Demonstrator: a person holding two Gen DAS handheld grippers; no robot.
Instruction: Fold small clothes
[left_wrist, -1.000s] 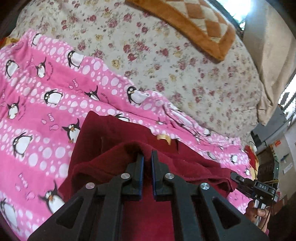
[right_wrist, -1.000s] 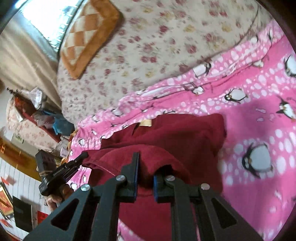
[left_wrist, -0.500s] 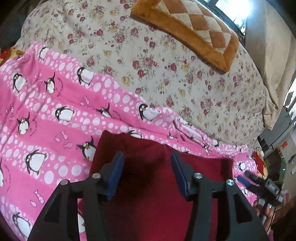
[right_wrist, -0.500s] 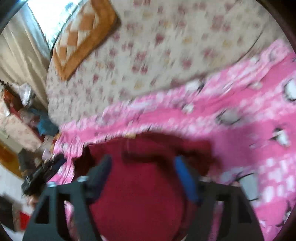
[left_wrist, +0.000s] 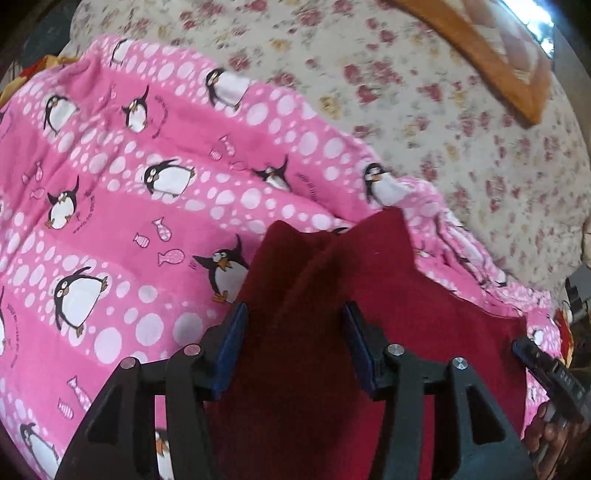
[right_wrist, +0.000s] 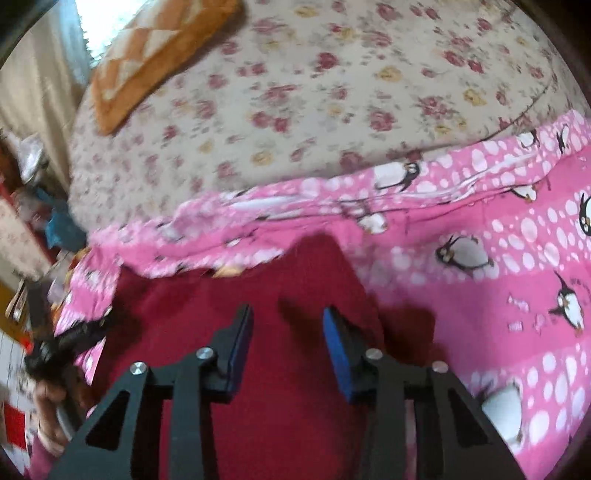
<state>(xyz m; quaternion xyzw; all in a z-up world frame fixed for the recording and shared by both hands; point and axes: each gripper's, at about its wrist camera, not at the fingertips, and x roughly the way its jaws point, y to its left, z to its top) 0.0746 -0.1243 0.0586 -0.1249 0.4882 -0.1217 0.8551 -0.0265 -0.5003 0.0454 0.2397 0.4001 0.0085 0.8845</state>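
Note:
A dark red garment (left_wrist: 369, 295) lies partly folded on a pink penguin blanket (left_wrist: 110, 221), its far edge raised in a soft ridge. My left gripper (left_wrist: 295, 328) hangs open just over the garment's left part, and its blue pads (left_wrist: 232, 339) press on nothing. In the right wrist view the same garment (right_wrist: 207, 306) fills the lower middle. My right gripper (right_wrist: 288, 328) is over it with jaws closing; the cloth lies under the gap and the pads (right_wrist: 338, 347) do not pinch it. Each view catches the other gripper at its edge: the right (left_wrist: 550, 373), the left (right_wrist: 62, 343).
A floral bedspread (right_wrist: 332, 110) covers the bed beyond the blanket. An orange chequered cushion (right_wrist: 147, 62) lies at its far end by a bright window. Cluttered shelves and bags (right_wrist: 33, 206) stand beside the bed. A person's hand (left_wrist: 554, 435) holds the right gripper.
Both grippers let go of the red garment and their jaws spread. The lifted fold dropped flat onto the blanket. Both hands moved lower and closer over the cloth.

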